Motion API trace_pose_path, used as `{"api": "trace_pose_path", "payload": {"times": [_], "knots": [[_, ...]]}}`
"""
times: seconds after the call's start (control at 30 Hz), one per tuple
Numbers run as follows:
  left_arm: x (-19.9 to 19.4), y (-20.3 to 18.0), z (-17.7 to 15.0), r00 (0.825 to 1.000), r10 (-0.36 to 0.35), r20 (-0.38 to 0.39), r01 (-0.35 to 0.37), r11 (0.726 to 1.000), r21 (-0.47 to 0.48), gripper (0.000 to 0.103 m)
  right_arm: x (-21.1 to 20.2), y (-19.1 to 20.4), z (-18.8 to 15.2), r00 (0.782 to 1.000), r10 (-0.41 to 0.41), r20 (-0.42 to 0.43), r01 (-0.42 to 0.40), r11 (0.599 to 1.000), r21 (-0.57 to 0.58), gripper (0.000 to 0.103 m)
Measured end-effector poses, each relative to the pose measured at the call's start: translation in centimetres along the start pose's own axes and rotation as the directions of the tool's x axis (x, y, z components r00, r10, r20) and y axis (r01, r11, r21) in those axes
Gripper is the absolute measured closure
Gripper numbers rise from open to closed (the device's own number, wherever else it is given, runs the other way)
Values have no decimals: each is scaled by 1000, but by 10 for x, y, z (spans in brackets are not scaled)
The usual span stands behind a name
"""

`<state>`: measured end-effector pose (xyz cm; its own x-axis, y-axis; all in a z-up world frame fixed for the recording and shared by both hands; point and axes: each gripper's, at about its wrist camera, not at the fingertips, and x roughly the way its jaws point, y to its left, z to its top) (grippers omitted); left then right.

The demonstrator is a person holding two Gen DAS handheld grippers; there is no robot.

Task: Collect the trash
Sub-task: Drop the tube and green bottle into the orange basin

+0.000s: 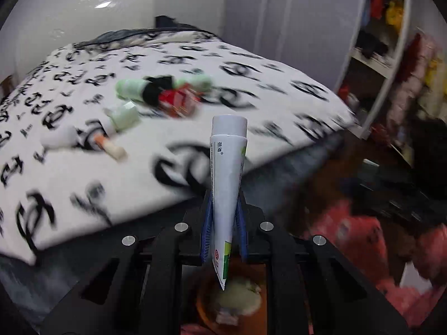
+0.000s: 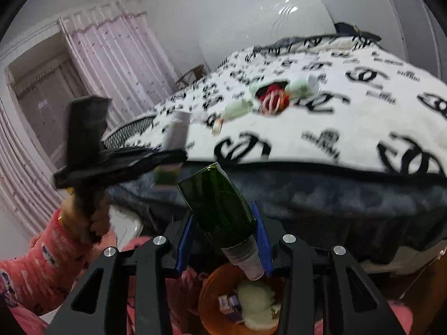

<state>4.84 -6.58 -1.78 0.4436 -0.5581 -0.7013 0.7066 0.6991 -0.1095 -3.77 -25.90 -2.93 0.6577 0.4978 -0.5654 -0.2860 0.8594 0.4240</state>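
Above the orange trash bin (image 1: 208, 311), left gripper (image 1: 225, 217) fingers clenched on a white tube (image 1: 226, 184): white cap on top, crimped flat end at bottom, green-and-red print low on the body, small text along one edge. Long axis near vertical in the left wrist view, cap pointing away from the camera toward the bed (image 1: 139, 178), crimped tail hanging over the bin.

Right gripper (image 2: 223, 231) fingers grasping a dark green glass bottle (image 2: 218, 201). Bottle is glossy, its neck sleeved in grey-white foil. Long axis tilted: base points up and away toward the bed (image 2: 321, 136), neck points down at the bin (image 2: 208, 298), which holds pale crumpled paper and a small box.

On the bed beyond the bin: blurred litter, including pale green wrappers (image 1: 131, 88), a red packet (image 1: 178, 100), a small orange-tipped tube (image 1: 110, 146). Bedspread white with black logos.

Left of the bottle in the right wrist view, a hand (image 2: 83, 217) in a pink sleeve grips the other gripper's handle.
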Motion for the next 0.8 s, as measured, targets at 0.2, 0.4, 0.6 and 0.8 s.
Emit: {"api": "trace_pose_path", "payload": {"times": [0.2,0.4,0.6,0.8], "knots": [[36,-22,-90,982,-92,-164,74,991,-112,88,47,-4,-47,981,-9,-192,15,999,31,64],[134,-7,-164,886,-158,-436,9,946,-324,88,137,-29,-118,862,-30,-507,103,988,117,64],[208,6,-209,734,-91,-672,-199,919,-342,80,191,-50,-159,727,-58,-684,196,973,125,39],[201,17,-205,769,-73,-635,-240,888,-393,42,181,-76,-159,757,-31,-653,237,944,230,27]]}}
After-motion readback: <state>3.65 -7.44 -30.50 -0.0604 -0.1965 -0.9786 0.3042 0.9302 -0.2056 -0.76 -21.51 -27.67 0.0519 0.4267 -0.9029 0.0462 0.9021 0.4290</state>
